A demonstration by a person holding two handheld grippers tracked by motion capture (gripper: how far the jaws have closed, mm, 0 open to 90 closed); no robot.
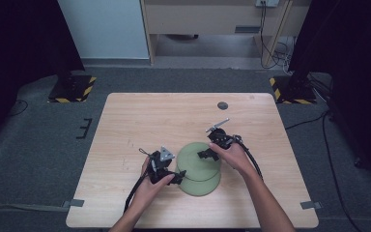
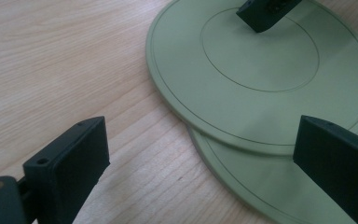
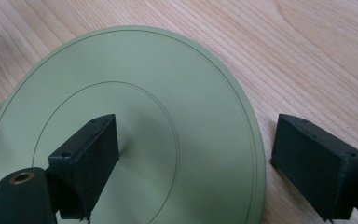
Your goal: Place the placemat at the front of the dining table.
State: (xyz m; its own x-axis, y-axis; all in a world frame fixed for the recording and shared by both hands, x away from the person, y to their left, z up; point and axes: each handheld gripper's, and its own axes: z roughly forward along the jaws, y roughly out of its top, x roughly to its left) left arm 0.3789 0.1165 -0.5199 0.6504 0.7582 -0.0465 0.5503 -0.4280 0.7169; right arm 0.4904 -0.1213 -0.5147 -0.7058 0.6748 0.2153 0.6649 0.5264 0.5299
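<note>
Two flat, round, pale green plates lie stacked near the middle of the light wooden table (image 1: 140,121), a little toward the near edge. The upper green plate (image 1: 199,161) sits offset toward the far side, so a crescent of the lower green plate (image 1: 200,187) shows at the near side.

My right gripper (image 1: 207,153) is over the upper plate from the right — in the right gripper view its jaws stand wide apart, straddling that plate's rim (image 3: 249,140). One jaw is over the plate's inner ring, the other is outside the edge above bare wood. The pads do not press on the plate; whether either jaw tip touches it I cannot tell.

My left gripper (image 1: 176,176) sits at the left edge of the stack. In the left gripper view its jaws are also spread wide — one over the table at the left, the other over the plates where the upper plate's rim (image 2: 205,123) overlaps the lower one (image 2: 270,191). Nothing is clamped between them. The right gripper's jaw tip shows at the far side of that view, over the upper plate.
</note>
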